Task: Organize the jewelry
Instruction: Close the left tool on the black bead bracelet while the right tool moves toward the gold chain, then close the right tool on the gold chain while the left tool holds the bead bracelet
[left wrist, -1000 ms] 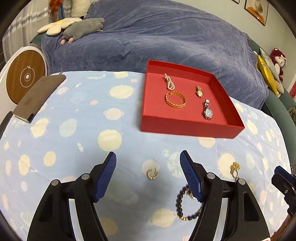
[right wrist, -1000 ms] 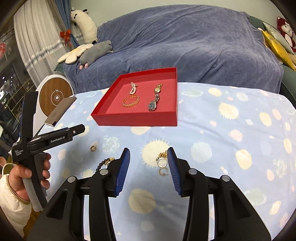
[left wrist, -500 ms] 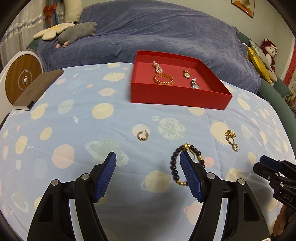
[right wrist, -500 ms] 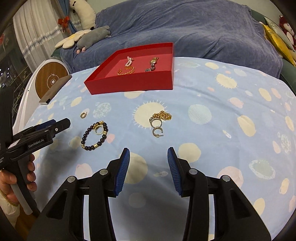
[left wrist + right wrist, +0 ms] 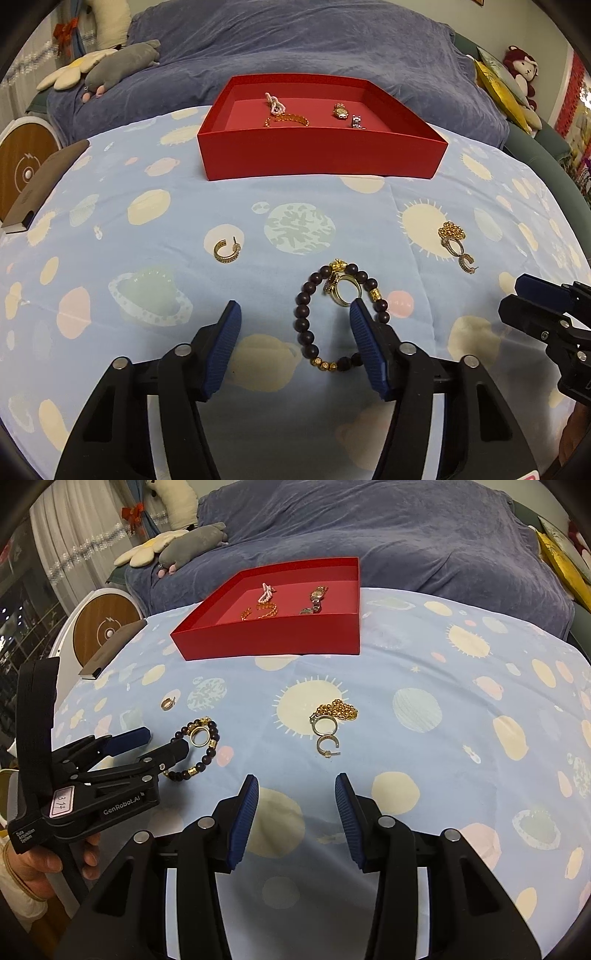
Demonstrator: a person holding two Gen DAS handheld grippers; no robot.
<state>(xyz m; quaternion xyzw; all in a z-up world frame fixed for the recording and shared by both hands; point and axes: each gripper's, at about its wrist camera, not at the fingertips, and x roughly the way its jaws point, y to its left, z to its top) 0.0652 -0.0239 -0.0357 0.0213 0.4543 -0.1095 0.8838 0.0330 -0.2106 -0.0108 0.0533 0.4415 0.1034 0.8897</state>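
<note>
A dark beaded bracelet (image 5: 303,325) with a gold ring (image 5: 341,291) lying on it rests on the planet-print cloth. My left gripper (image 5: 295,314) hovers over it with its jaws closing. The bracelet's left strand is between them and the right finger hides part of it; the pads do not press on it. My right gripper (image 5: 295,790) is low over bare cloth, its jaws opening slightly with nothing between them. A gold chain with a ring and hoop earring (image 5: 332,716) lies just ahead of it. A single gold hoop (image 5: 226,251) lies to the left. The red tray (image 5: 321,158) holds several pieces.
A brown notebook (image 5: 40,184) and a round white-and-wood device (image 5: 22,162) sit at the table's left edge. A sofa under a blue cover (image 5: 314,40) with plush toys stands behind the table. A hand (image 5: 33,867) holds the left gripper (image 5: 162,744) at the lower left.
My left gripper has sunk toward the beaded bracelet and its jaws have narrowed. The right gripper has dropped lower over the cloth near the gold chain.
</note>
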